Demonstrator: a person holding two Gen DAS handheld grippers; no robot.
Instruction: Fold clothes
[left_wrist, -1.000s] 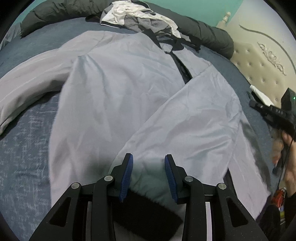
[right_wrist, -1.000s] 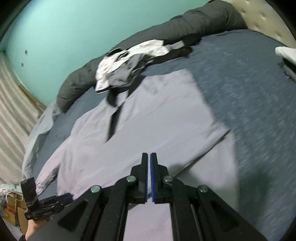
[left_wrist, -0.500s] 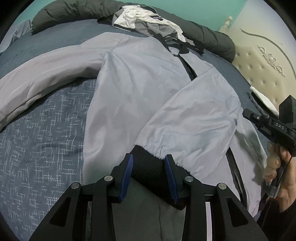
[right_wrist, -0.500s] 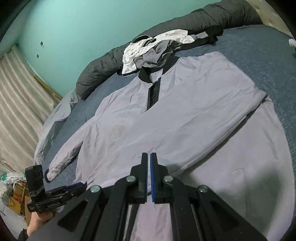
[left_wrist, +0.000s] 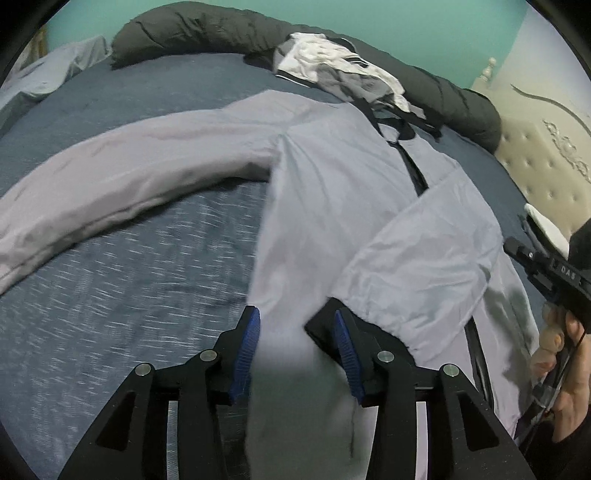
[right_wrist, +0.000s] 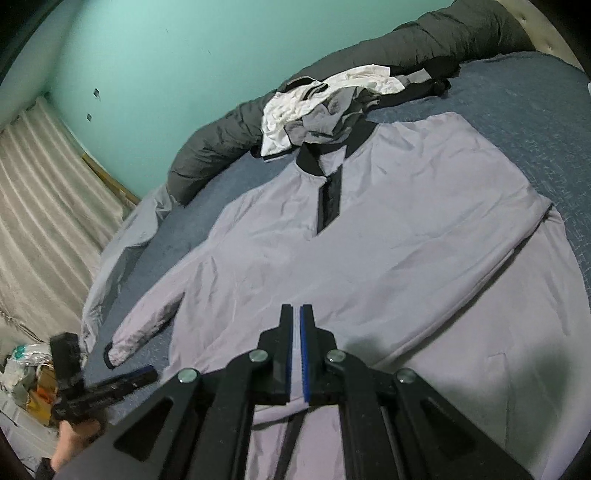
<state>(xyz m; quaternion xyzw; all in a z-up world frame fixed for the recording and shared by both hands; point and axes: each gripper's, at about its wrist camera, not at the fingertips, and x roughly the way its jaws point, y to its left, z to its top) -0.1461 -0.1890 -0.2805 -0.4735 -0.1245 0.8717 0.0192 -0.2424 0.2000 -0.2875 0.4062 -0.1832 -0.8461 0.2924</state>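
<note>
- Across the blue bed (right_wrist: 535, 92) a pale grey jacket (right_wrist: 406, 229) is spread front up, its black collar toward a dark rolled duvet (right_wrist: 221, 140) and a heap of other clothes (right_wrist: 325, 99).
- One sleeve (left_wrist: 424, 258) has been laid across the chest, its black cuff (left_wrist: 321, 325) just inside one pad; the other sleeve (left_wrist: 129, 173) is stretched out over the bed.
- The fabric is thin, slightly shiny and creased, so it is judged likely to slide.
- The left gripper (left_wrist: 295, 343) is seen with its jaws apart and just opened wider; nothing is pinched, though the cuff sits beside one pad.
- The right gripper (right_wrist: 297, 350) is clamped on a thin edge of the jacket near its hem.
- As a risk, the folded sleeve could be dragged back off the chest if the cuff were caught by the pad on withdrawal.
- The hem could be pulled askew if the right gripper tugs.
</note>
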